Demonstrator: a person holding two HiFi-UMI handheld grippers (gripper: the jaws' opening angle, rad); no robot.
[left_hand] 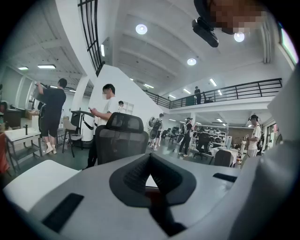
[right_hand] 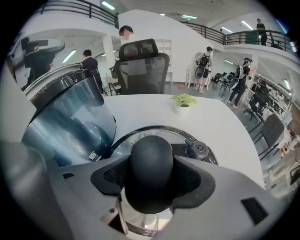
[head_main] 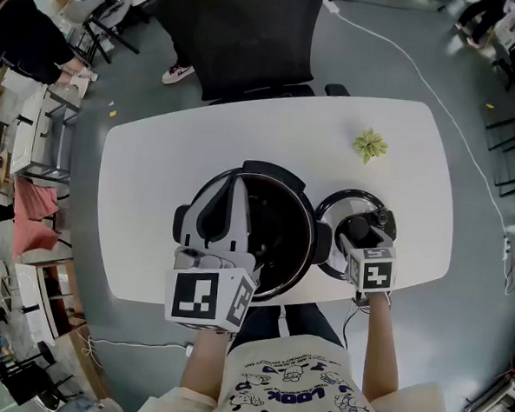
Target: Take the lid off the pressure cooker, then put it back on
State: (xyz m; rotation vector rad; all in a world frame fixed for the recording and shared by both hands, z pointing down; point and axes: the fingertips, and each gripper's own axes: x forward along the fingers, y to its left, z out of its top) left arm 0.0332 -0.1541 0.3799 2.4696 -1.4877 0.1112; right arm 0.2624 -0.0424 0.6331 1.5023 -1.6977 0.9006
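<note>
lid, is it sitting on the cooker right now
No, the lid lies on the table beside the open cooker.

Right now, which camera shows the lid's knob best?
The right gripper view: the knob fills the centre, sharp, between the right gripper's pads. The head view shows it small, partly covered by that gripper. The left gripper view misses it.

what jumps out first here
The open pot in the middle of the white table, its inside dark, with the left gripper shut over its left side. Next, the lid lying on the table to its right, its black knob between the right gripper's jaws. A small green plant sits at the far right.
</note>
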